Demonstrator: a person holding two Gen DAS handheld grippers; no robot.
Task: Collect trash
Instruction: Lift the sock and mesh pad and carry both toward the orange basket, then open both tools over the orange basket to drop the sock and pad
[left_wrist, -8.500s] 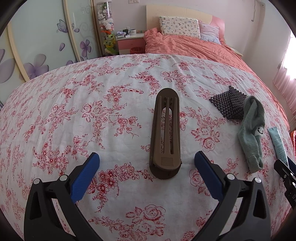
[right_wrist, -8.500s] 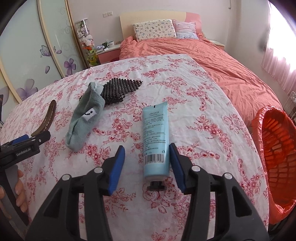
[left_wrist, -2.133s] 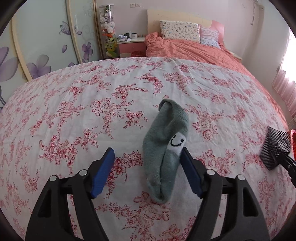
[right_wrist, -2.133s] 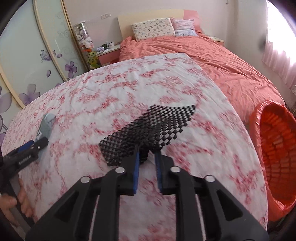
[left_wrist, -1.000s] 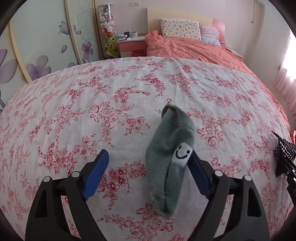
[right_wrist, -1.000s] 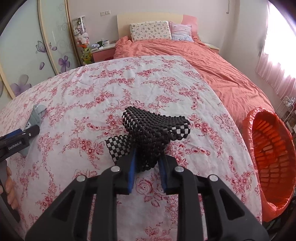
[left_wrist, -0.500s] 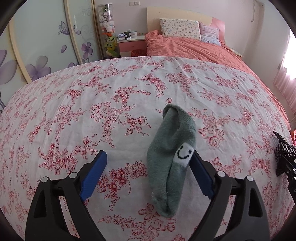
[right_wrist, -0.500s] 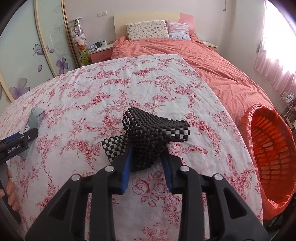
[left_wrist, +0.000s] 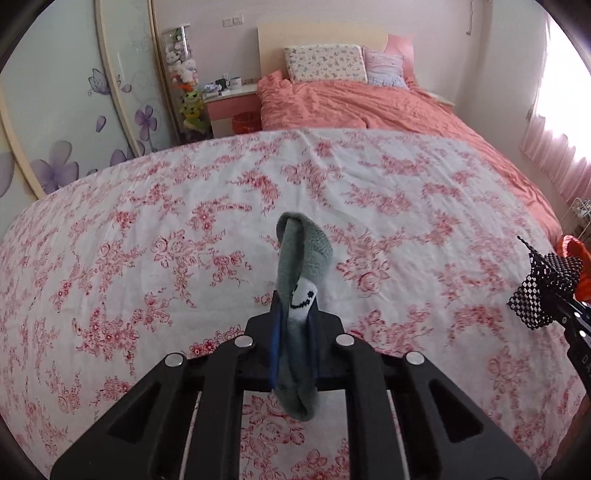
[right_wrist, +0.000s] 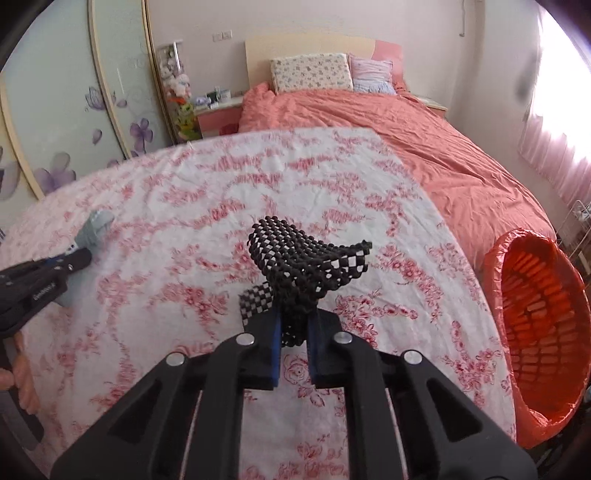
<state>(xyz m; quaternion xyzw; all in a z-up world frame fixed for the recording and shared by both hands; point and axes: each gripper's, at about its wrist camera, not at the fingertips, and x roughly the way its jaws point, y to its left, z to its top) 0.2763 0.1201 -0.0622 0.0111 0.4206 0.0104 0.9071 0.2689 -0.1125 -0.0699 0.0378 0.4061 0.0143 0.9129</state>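
Note:
My left gripper (left_wrist: 294, 317) is shut on a grey-green sock (left_wrist: 301, 266) with a smiley face, held above the floral sheet. The sock's toe hangs below the jaws. My right gripper (right_wrist: 293, 325) is shut on a black mesh mat (right_wrist: 306, 258), lifted off the sheet. The mat also shows at the right edge of the left wrist view (left_wrist: 546, 291). The left gripper with the sock (right_wrist: 92, 229) shows at the left of the right wrist view. An orange-lined trash basket (right_wrist: 539, 332) stands to the right of the bed.
The white sheet with red flowers (left_wrist: 184, 240) covers the near surface. A coral duvet (right_wrist: 424, 147) and pillows (left_wrist: 325, 62) lie beyond. A nightstand (left_wrist: 229, 103) and sliding wardrobe doors (left_wrist: 55, 110) stand at the left. A pink curtain (right_wrist: 561, 155) hangs at the right.
My left gripper has closed on the sock and lifted it off the sheet. My right gripper still holds the mesh mat and has shifted slightly toward the basket.

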